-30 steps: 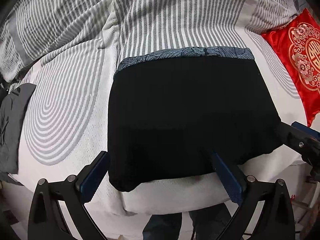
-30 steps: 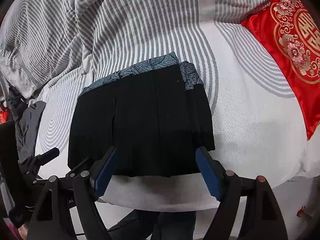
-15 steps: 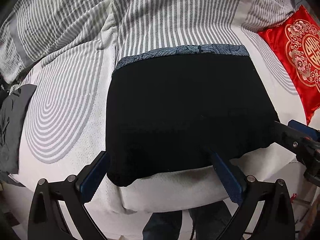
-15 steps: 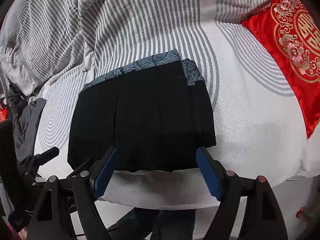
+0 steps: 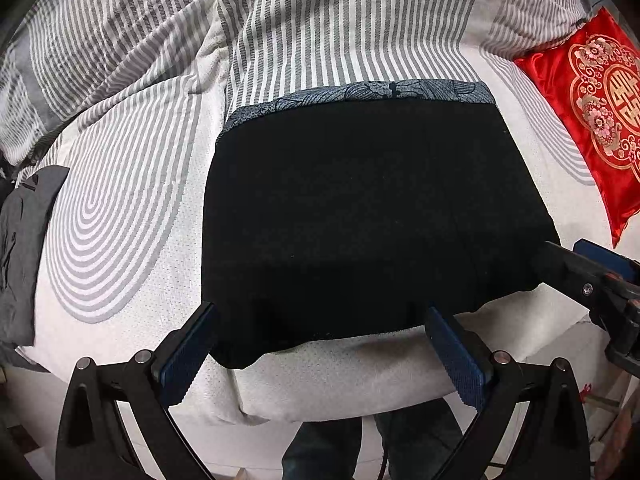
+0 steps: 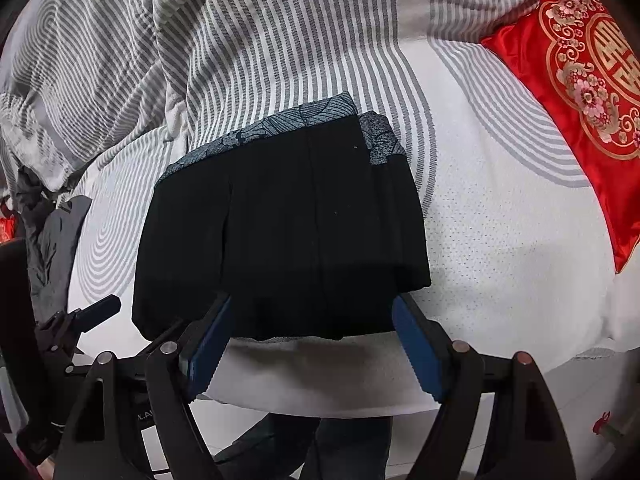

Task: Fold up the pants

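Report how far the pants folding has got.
Mostly done: the black pants lie as a compact folded rectangle on the bed, patterned waistband at the far edge. In hand: nothing; left gripper and right gripper sit at the near edge, jaws open. Left: perhaps one last fold or tidy.

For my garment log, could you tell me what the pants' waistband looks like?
The waistband is blue-grey with a dark leaf-like print, clearest in the right wrist view.

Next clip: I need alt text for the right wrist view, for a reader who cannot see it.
Folded black pants with a blue patterned waistband lie on a white bed with gray stripes. The open right gripper sits at their near edge, holding nothing. A red embroidered cushion lies at upper right, and the left gripper shows at lower left.
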Motion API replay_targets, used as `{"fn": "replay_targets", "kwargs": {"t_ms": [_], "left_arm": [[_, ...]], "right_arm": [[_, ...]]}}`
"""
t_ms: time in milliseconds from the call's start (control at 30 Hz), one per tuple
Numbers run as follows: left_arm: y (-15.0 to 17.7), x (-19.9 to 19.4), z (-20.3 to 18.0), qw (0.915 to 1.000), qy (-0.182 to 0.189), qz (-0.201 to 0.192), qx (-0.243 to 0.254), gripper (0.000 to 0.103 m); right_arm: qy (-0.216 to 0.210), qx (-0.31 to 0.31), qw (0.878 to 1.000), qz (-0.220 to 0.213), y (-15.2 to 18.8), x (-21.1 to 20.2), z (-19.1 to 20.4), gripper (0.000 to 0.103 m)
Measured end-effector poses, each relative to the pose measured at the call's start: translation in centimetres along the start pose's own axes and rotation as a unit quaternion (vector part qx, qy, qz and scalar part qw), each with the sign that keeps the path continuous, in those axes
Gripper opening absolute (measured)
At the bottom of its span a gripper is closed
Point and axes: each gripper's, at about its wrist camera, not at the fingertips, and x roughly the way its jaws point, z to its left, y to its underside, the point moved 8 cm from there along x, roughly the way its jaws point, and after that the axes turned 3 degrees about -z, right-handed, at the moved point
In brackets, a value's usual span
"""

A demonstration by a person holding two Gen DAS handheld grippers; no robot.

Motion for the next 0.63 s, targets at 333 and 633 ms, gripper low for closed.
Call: {"fn": "replay_targets", "kwargs": {"t_ms": [333,633], "left_arm": [[0.34,0.52,0.15,1.0,0.001,0.004,-0.001,0.102],[-0.07,-0.05,0.16,0.9999,0.006,-0.013,0.001,0.102]], "right_arm": [[0.001,-0.003,1.0,0.003,-0.26,0.31,-0.04,0.083],[0.001,-0.002,1.0,0.006,-0.29,0.57,-0.02,0.083]]}}
